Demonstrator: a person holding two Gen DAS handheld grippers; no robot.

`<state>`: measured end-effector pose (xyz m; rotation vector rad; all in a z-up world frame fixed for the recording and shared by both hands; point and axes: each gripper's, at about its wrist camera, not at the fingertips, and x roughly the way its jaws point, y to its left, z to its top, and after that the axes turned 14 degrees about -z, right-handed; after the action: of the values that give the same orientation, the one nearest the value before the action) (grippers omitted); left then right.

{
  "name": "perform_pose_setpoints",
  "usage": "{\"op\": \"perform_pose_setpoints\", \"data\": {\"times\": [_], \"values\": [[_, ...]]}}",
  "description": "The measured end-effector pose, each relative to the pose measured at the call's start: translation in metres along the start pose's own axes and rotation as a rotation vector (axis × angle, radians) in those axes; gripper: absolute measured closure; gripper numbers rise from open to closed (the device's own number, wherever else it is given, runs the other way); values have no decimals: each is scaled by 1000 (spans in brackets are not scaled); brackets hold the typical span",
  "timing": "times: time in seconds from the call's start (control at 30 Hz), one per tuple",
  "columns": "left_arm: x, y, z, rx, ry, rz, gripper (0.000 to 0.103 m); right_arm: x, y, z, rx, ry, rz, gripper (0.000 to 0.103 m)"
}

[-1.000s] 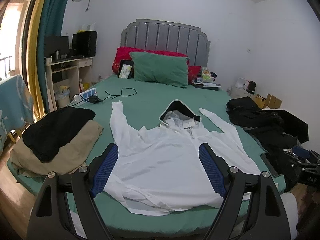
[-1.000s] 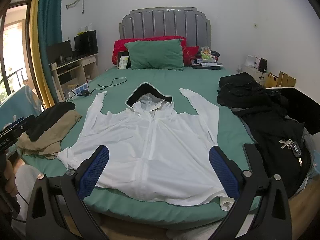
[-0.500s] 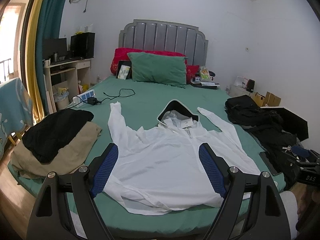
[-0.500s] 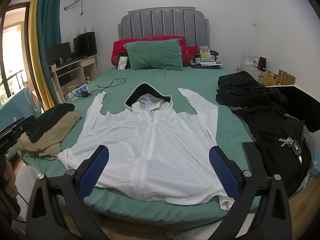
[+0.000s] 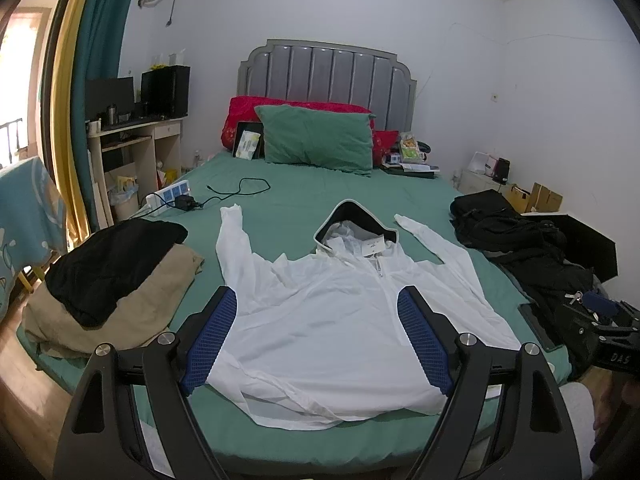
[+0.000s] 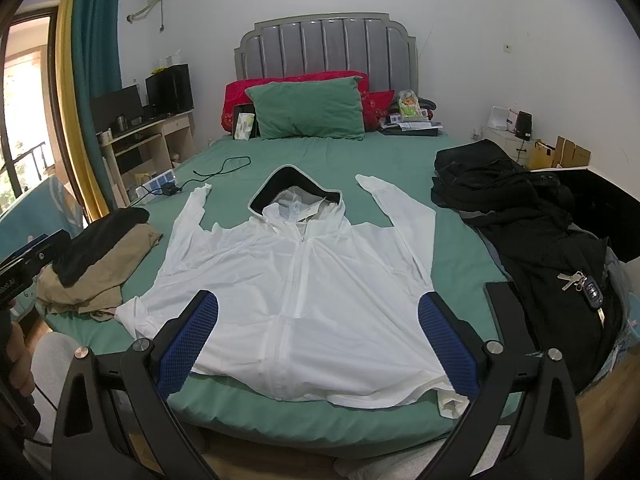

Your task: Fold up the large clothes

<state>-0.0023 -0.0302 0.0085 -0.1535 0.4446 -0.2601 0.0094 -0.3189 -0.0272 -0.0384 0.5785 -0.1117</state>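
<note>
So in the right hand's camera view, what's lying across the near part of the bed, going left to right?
Folded black and tan clothes → white hooded jacket spread flat → dark phone → heap of black clothes with keys on top.

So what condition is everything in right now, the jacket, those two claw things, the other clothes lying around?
White hooded jacket: spread flat on the bed, front up, zipped, sleeves out, unfolded.
Left gripper: open, holding nothing.
Right gripper: open, holding nothing.
Black and tan clothes: stacked at the bed's left edge.
Black clothes: heaped loose on the right.
Keys: lying on the black heap.
</note>
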Motion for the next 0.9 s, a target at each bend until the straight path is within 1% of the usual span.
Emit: {"op": "perform_pose_setpoints", "data": {"times": [0.4,0.6,0.73,0.9], "values": [[-1,-5,2,3,-2,2,18,0,-1,0,0,1,-1,3],[-3,-12,6,20,-8,-4,18,0,-1,0,1,3,-1,3],[-3,-12,7,28,-12,-20,18,0,-1,0,0,3,0,3],[-2,-7,7,5,-12,-51,18,2,-2,-2,2,9,0,3]]}}
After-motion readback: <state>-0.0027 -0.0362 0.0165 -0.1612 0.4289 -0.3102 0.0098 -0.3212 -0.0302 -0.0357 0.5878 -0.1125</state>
